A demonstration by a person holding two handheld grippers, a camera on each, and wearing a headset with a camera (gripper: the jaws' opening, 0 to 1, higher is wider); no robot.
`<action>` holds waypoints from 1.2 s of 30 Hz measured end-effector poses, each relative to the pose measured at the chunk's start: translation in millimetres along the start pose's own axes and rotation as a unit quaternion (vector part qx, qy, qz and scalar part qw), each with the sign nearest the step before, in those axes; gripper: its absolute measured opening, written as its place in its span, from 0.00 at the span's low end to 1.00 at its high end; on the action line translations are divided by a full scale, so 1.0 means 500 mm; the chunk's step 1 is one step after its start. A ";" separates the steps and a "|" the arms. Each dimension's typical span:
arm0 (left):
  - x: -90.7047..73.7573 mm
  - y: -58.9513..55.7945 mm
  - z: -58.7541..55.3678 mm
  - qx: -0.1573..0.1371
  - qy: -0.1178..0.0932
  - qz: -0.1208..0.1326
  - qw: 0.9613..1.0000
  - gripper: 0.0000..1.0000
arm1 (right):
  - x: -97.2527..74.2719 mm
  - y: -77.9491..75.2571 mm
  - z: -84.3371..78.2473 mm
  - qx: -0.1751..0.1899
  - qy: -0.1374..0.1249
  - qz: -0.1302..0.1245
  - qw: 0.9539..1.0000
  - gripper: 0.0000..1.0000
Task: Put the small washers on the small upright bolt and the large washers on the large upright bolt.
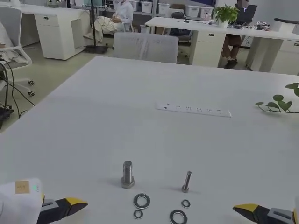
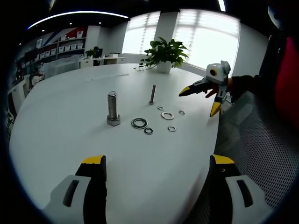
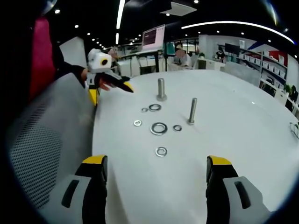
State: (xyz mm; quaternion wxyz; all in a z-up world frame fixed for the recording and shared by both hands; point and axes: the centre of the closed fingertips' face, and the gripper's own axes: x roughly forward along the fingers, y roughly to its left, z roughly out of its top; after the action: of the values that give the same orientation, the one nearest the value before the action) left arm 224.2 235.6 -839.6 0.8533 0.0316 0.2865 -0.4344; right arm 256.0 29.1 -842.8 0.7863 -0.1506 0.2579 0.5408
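**Left gripper view.** Your left claw [image 2: 156,163] rises from the bottom edge, its yellow-tipped jaws set wide with nothing between them. At centre frame the large bolt [image 2: 112,108] stands upright on its head on the white worktop [image 2: 70,102]. The small bolt [image 2: 153,94] stands upright to its upper right, well apart from it. The washers lie flat and loose just below and right of the bolts. There are two large washers [image 2: 138,123] and four small washers [image 2: 148,130], and none is on a bolt. Your right claw [image 2: 198,102] enters at the upper right, jaws spread, above the worktop's edge. A potted plant [image 2: 163,53] sits at top centre.

**Right gripper view.** Your right claw rises from the bottom edge, also wide and empty. Your left claw shows at the upper left, beside the worktop's edge.

**Head view.** Both bolts stand low in the frame, with washers below them at the bottom edge. One yellow claw tip sits in each lower corner. A power strip [image 1: 194,110] lies at mid-frame.
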 end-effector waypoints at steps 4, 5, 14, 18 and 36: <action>-0.002 0.000 0.002 0.000 -0.001 0.002 1.000 0.91 | -0.001 -0.005 0.004 -0.004 -0.004 0.000 1.000 0.88; -0.002 0.000 0.001 -0.001 0.000 0.003 1.000 0.91 | -0.003 -0.005 0.006 -0.004 -0.006 -0.001 1.000 0.88; -0.002 0.005 0.002 -0.007 0.003 0.013 1.000 0.91 | -0.007 -0.016 -0.003 -0.002 0.002 0.005 1.000 0.88; 0.000 -0.010 0.006 -0.007 0.002 0.006 1.000 0.90 | -0.015 -0.015 0.014 -0.010 -0.001 0.003 1.000 0.88; 0.006 0.004 0.013 0.001 -0.012 -0.011 1.000 0.90 | -0.033 -0.031 0.056 -0.068 0.056 0.002 0.996 0.86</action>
State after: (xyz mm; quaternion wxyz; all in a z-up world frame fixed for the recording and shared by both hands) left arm 230.3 232.5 -836.1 0.8521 0.0243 0.2759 -0.4442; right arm 272.6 25.0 -810.9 0.7572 -0.2334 0.2649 0.5495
